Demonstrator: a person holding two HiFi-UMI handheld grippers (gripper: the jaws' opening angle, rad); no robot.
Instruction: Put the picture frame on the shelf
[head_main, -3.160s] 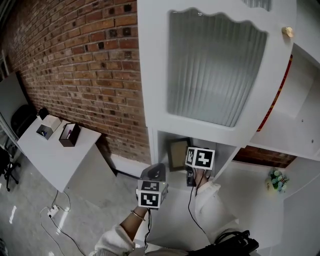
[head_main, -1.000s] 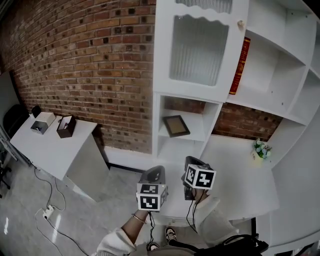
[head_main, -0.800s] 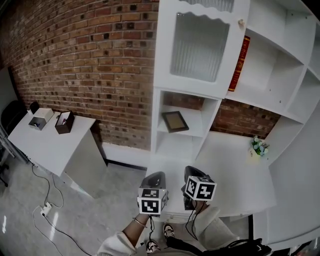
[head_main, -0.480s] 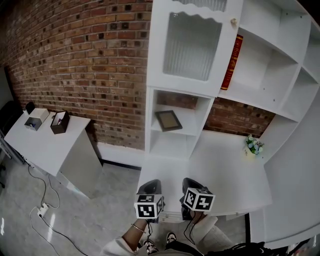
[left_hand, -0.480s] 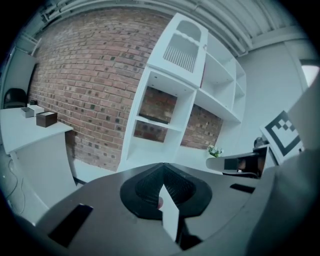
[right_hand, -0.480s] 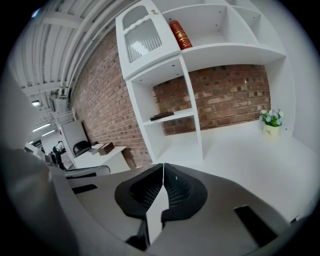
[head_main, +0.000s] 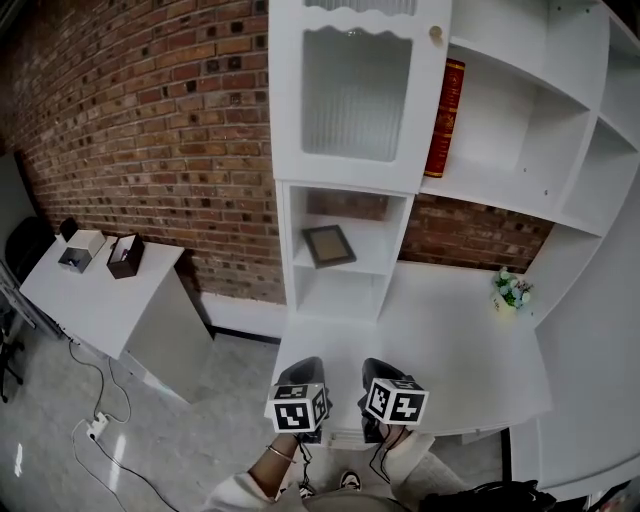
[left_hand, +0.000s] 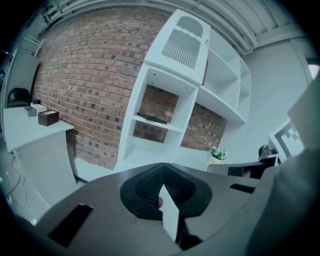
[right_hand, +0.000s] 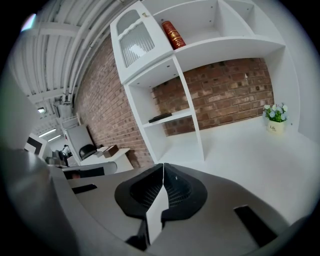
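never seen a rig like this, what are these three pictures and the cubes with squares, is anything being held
No robot here: a person holds a two-jaw gripper in each hand, and the marker cubes are parts of those. The head view looks down from the person's head at the left gripper and right gripper. The other two views ride on each gripper, looking along its jaws; both pairs are shut on nothing. The picture frame lies flat on the shelf of the white unit, a red book stands higher up, and a small flower pot sits on the white desk.
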